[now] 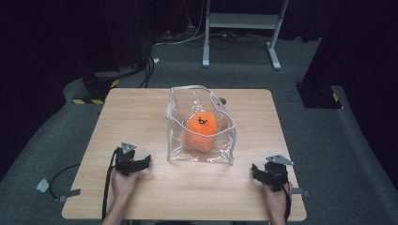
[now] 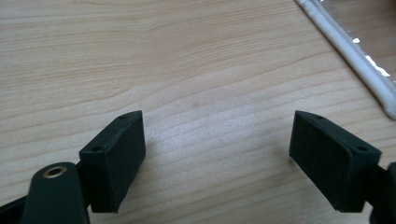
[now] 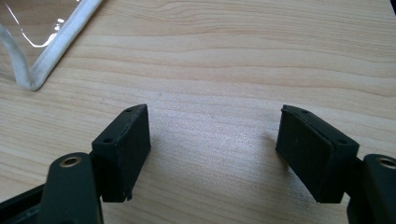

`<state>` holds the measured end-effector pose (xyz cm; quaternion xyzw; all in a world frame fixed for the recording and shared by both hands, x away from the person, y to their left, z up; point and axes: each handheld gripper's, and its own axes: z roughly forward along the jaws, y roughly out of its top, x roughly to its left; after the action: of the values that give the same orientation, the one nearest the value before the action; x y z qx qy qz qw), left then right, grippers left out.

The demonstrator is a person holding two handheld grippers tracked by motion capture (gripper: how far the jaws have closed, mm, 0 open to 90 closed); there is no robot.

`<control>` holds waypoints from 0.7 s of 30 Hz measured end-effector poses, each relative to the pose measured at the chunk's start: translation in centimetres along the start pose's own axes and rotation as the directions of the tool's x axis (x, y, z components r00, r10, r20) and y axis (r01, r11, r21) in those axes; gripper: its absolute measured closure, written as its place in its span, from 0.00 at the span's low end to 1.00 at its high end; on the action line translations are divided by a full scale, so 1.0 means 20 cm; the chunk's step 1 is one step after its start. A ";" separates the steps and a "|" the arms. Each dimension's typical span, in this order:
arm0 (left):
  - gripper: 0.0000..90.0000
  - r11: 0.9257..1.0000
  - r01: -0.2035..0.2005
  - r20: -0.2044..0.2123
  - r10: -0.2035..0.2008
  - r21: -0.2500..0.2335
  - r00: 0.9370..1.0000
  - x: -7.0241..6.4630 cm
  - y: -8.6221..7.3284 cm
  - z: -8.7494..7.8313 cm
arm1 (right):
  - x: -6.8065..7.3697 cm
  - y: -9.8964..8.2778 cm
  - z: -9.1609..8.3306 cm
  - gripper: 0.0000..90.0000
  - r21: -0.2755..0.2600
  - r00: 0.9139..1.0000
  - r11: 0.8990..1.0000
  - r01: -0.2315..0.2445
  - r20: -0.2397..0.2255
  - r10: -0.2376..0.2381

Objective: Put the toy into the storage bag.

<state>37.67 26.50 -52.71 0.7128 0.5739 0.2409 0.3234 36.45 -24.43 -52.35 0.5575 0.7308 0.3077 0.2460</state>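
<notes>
A clear plastic bag [image 1: 201, 126] with white piping stands in the middle of the wooden table [image 1: 141, 112]. Inside it sits an orange plush ball [image 1: 201, 127] with a smiling face. My left gripper [image 1: 146, 161] rests on the table to the bag's left, held by a hand, jaws open over bare wood [image 2: 215, 135]. My right gripper [image 1: 254, 168] rests at the bag's lower right, also open with nothing between its jaws [image 3: 212, 140]. The bag's white edge [image 2: 355, 56] shows at the upper right of the left gripper view, and the same white edge [image 3: 51, 51] shows at the upper left of the right gripper view.
Grey carpet surrounds the table. A white desk frame [image 1: 241, 28] stands beyond the far edge, with cables [image 1: 150, 70] on the floor and dark equipment at both sides. Bare wood lies in front of the bag and between my hands.
</notes>
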 end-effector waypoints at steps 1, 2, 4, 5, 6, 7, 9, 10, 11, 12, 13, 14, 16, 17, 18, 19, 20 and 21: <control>0.21 1.000 -0.002 -0.004 0.002 -0.001 1.000 0.00 0.00 0.00 | 0.00 0.00 0.00 0.28 0.000 1.000 1.000 -0.001 0.001 0.000; 0.21 1.000 -0.006 -0.008 0.006 0.000 1.000 0.00 0.00 0.00 | 0.00 0.00 0.00 0.28 0.000 1.000 1.000 0.000 0.000 0.000; 0.21 1.000 -0.010 -0.016 0.010 0.003 1.000 -0.01 0.00 0.00 | 0.00 0.00 0.00 0.28 0.000 1.000 1.000 0.000 0.000 0.000; 0.21 1.000 -0.010 -0.017 0.010 0.004 1.000 -0.01 0.00 0.00 | 0.00 0.00 0.00 0.28 0.000 1.000 1.000 0.000 0.000 0.000; 0.21 1.000 -0.011 -0.019 0.011 0.004 1.000 -0.01 0.00 0.00 | 0.00 0.00 0.00 0.28 0.000 1.000 1.000 0.000 0.000 0.000; 0.21 1.000 -0.012 -0.022 0.012 0.005 1.000 -0.01 0.00 0.00 | 0.00 0.00 0.00 0.28 0.000 1.000 1.000 0.000 0.000 0.000; 0.21 1.000 -0.012 -0.024 0.012 0.006 1.000 0.00 0.00 0.01 | 0.00 0.00 0.00 0.28 0.000 1.000 1.000 0.000 0.000 0.000; 0.20 1.000 -0.011 -0.024 0.011 0.006 1.000 0.00 0.00 0.01 | 0.00 0.00 0.00 0.28 0.000 1.000 1.000 -0.001 0.001 0.001; 0.20 1.000 -0.011 -0.025 0.011 0.006 1.000 -0.01 0.00 0.01 | 0.00 0.00 0.00 0.28 0.000 1.000 1.000 0.000 0.000 0.000; 0.20 1.000 -0.012 -0.025 0.012 0.007 1.000 -0.01 0.00 0.01 | 0.00 0.00 0.00 0.28 0.000 1.000 1.000 0.000 0.000 0.000; 0.20 1.000 -0.012 -0.025 0.012 0.006 1.000 0.00 0.00 0.01 | 0.00 0.00 0.00 0.28 0.000 1.000 1.000 0.000 0.001 0.000; 0.20 1.000 -0.011 -0.023 0.011 0.007 1.000 0.00 0.00 0.01 | 0.00 0.00 0.00 0.28 0.000 1.000 1.000 0.000 0.000 0.000; 0.20 1.000 -0.011 -0.023 0.011 0.007 1.000 0.00 0.00 0.01 | 0.00 0.00 0.00 0.28 0.000 1.000 1.000 0.000 0.001 0.000; 0.20 1.000 -0.011 -0.023 0.011 0.007 1.000 0.00 0.00 0.01 | 0.00 0.00 0.00 0.28 0.000 1.000 1.000 0.000 0.001 0.000; 0.20 1.000 -0.010 -0.023 0.011 0.007 1.000 0.00 0.00 0.01 | 0.00 0.00 0.00 0.28 0.000 1.000 1.000 -0.001 0.001 0.001; 0.20 1.000 -0.011 -0.023 0.011 0.007 1.000 0.00 0.00 0.01 | 0.00 0.00 0.00 0.28 0.000 1.000 1.000 0.000 0.001 0.000; 0.20 1.000 -0.011 -0.022 0.011 0.007 1.000 0.00 0.00 0.01 | 0.00 0.00 0.00 0.28 0.000 1.000 1.000 0.000 0.001 0.000; 0.20 1.000 -0.011 -0.022 0.011 0.007 1.000 0.00 0.00 0.01 | 0.00 0.00 0.00 0.28 0.000 1.000 1.000 0.000 0.001 0.000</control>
<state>37.77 26.39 -52.77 0.7143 0.5744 0.2486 0.3131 36.45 -24.43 -52.35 0.5575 0.7307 0.3077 0.2464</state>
